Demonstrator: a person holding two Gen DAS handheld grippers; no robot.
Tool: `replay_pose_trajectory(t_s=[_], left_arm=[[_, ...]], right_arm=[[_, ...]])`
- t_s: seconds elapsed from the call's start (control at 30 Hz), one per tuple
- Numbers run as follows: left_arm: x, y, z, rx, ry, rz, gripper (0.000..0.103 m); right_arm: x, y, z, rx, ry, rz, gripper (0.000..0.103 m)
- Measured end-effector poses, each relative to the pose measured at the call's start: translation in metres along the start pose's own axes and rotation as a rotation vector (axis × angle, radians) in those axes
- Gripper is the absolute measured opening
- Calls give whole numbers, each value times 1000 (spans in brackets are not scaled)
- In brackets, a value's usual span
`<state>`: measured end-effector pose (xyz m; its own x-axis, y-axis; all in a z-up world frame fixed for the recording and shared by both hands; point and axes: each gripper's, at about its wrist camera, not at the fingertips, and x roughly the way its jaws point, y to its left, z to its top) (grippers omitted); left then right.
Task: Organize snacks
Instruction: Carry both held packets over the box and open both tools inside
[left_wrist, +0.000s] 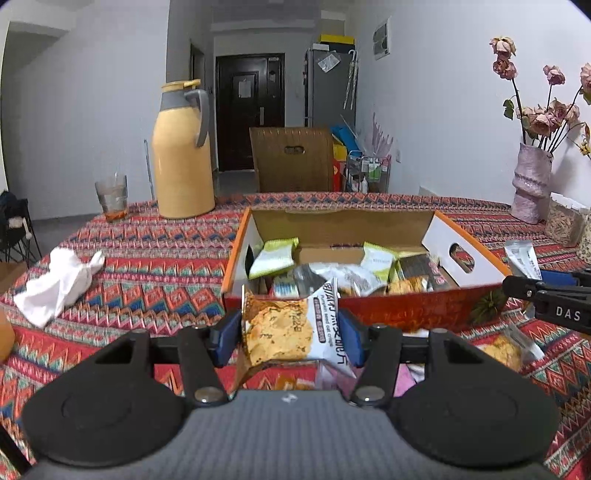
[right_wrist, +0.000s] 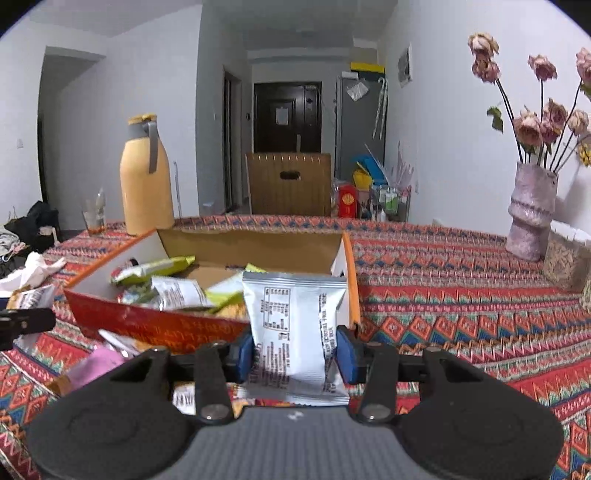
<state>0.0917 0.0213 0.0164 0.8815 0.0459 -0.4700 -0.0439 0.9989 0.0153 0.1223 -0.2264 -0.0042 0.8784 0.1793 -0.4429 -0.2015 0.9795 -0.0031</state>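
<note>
Blue pads are clamping down on both sides here: the left tongs (left_wrist: 288, 338) are gripping an oat crisp packet (left_wrist: 286, 328) upright between their fingers, its printed face with the golden crisps turned toward the camera, and it is hanging just short of the near wall of the snack box (left_wrist: 406, 308). Over on the other side, the right tongs (right_wrist: 295, 356) are pinching a silver packet (right_wrist: 293, 332), back label facing us, and it is standing upright in front of the box's near right corner. Below and to the left of those tongs, more loose wrappers and a pink packet (right_wrist: 98, 363) are lying on the patterned cloth of the desk (right_wrist: 461, 295). Moving outward, the orange-rimmed box is sitting open, already holding a jumble of green packets (left_wrist: 275, 256) and silver ones. Left of it, a crumpled white tissue (left_wrist: 59, 282) is resting on the cloth. Further back, a glass tumbler (left_wrist: 112, 197) and a tall yellow thermos jug (left_wrist: 183, 155) are standing near the far edge, while a pale vase of dried roses (left_wrist: 532, 181) is sitting at the far right. Beyond the desk, a wooden chair back (left_wrist: 293, 158) is showing before a dark door (left_wrist: 249, 107).
</note>
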Motion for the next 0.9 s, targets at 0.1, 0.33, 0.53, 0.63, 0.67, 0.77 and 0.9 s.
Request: replay_pose_trajectory(t_s=[0.1,0.33,0.53,0.63,0.67,0.77,0.9], left_arm=[[5,-2,9,16,-14,6,57],[20,-9,35,43,-63,31,57],[41,-18,56,59,-89,51,57],[54,-21,65,51,-94,61,57],[59,-22,68,47,-93,66,57],[73,-23,76,30,-92,73,57],[90,-25,83,4,-104,68,57]], right_arm=[[4,2,8,-7,-14,4,44],[21,10,27,-13,-38,19,44],[40,17,40,-8,-44,39,44],[51,19,45,-12,-45,43,44],[55,20,47,-13,-45,43,44],[67,20,50,-8,-43,42,44],[84,21,50,-17,-33,38,44]])
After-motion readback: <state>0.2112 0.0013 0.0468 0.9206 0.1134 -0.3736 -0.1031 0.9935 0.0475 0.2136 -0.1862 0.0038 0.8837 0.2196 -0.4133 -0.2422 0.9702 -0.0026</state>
